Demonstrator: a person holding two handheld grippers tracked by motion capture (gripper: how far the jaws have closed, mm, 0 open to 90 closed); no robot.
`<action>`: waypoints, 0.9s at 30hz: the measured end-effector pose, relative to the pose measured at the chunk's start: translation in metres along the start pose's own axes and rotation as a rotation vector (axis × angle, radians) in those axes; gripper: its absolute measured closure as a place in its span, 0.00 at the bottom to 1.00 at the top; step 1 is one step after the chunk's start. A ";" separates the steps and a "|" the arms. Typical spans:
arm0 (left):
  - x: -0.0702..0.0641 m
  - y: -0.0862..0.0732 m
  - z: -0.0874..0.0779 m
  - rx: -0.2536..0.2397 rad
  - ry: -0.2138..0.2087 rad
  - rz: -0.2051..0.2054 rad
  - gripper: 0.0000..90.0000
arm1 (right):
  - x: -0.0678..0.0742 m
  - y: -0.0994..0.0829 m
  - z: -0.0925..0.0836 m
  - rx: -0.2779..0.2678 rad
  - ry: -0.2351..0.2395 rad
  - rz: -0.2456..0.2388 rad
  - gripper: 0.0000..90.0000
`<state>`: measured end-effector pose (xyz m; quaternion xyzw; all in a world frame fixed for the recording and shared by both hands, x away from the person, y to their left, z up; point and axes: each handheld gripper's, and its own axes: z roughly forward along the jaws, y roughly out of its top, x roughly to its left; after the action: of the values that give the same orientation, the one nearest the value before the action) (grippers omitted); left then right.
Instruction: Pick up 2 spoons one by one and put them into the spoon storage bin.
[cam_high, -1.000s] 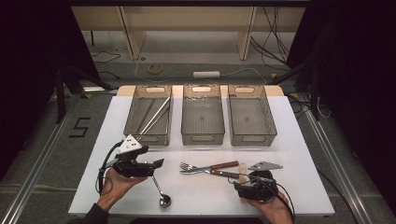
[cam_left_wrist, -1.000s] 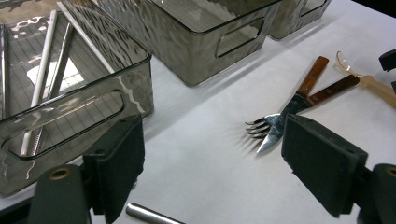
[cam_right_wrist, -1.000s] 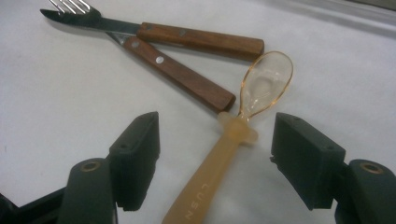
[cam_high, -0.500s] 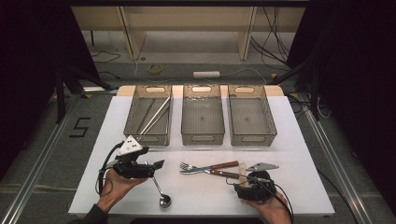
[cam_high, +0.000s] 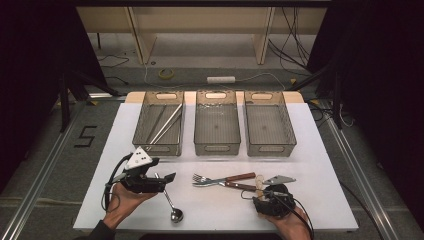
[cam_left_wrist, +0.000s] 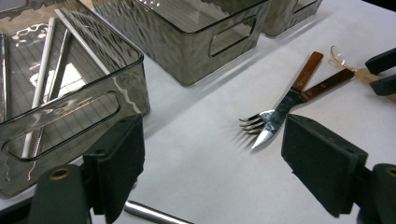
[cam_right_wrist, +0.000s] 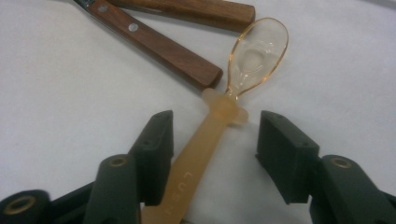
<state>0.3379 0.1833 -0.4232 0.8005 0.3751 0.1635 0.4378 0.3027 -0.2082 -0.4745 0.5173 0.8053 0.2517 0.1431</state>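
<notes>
Fingers of the right gripper (cam_right_wrist: 212, 149) are being held wide apart, straddling the handle of an amber plastic spoon (cam_right_wrist: 233, 93) lying flat on the white tabletop (cam_high: 310, 150), w/ no contact visible on either side. Left gripper (cam_left_wrist: 212, 168) is likewise being held wide open & empty above the tabletop, a metal spoon (cam_high: 170, 202) lying just beside it. Fork (cam_left_wrist: 261, 122) & knife (cam_left_wrist: 292, 100), both w/ wooden handles, are being left crossed btw. the grippers, near three grey bins (cam_high: 216, 122).
</notes>
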 end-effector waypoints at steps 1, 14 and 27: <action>-0.001 0.000 0.000 0.002 0.002 0.002 0.23 | 0.000 0.000 0.000 -0.001 -0.001 0.001 0.55; -0.003 0.000 0.001 0.004 0.002 0.021 0.24 | -0.001 -0.002 -0.002 0.000 -0.001 0.019 0.76; -0.003 0.000 0.001 0.006 -0.002 0.028 0.24 | -0.008 -0.003 -0.005 0.004 0.016 0.082 0.87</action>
<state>0.3364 0.1802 -0.4232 0.8071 0.3639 0.1676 0.4336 0.3017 -0.2181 -0.4716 0.5484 0.7850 0.2597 0.1251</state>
